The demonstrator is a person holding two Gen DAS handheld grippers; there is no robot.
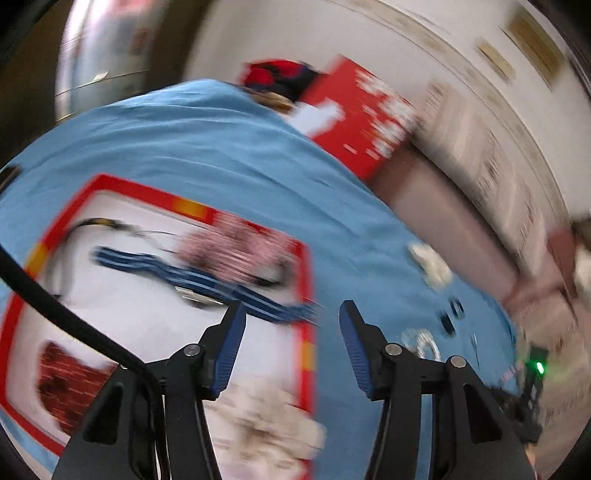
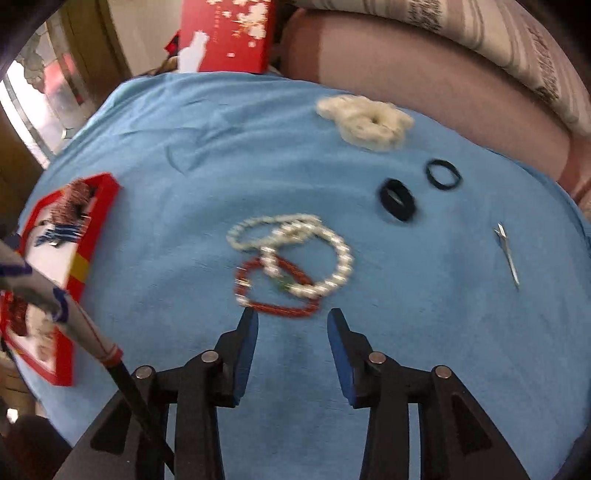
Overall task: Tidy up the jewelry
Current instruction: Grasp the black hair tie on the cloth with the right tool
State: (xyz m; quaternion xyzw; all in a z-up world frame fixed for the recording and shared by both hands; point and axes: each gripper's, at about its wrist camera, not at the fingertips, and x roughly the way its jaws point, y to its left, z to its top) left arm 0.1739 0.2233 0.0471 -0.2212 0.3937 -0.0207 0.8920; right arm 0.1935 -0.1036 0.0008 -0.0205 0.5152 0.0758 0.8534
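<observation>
A red-rimmed white tray (image 1: 306, 280) lies on the blue cloth (image 1: 221, 147) and holds a blue striped piece (image 1: 207, 282), a pink-and-white piece (image 1: 236, 251), a dark red piece (image 1: 70, 380) and a cream fluffy piece (image 1: 266, 424). My left gripper (image 1: 291, 310) is open and empty above the tray's right edge. In the right wrist view, pearl strands (image 2: 295, 251) overlap a red bead bracelet (image 2: 277, 291) on the cloth. My right gripper (image 2: 291, 321) is open and empty just in front of them. The tray (image 2: 99, 218) sits at the left.
A cream scrunchie (image 2: 365, 120), two black hair ties (image 2: 397, 199) (image 2: 443, 174) and a silver hair clip (image 2: 508, 254) lie on the cloth to the right. A red gift box (image 2: 229, 33) stands at the back. A pink cushion (image 2: 424, 81) borders the cloth.
</observation>
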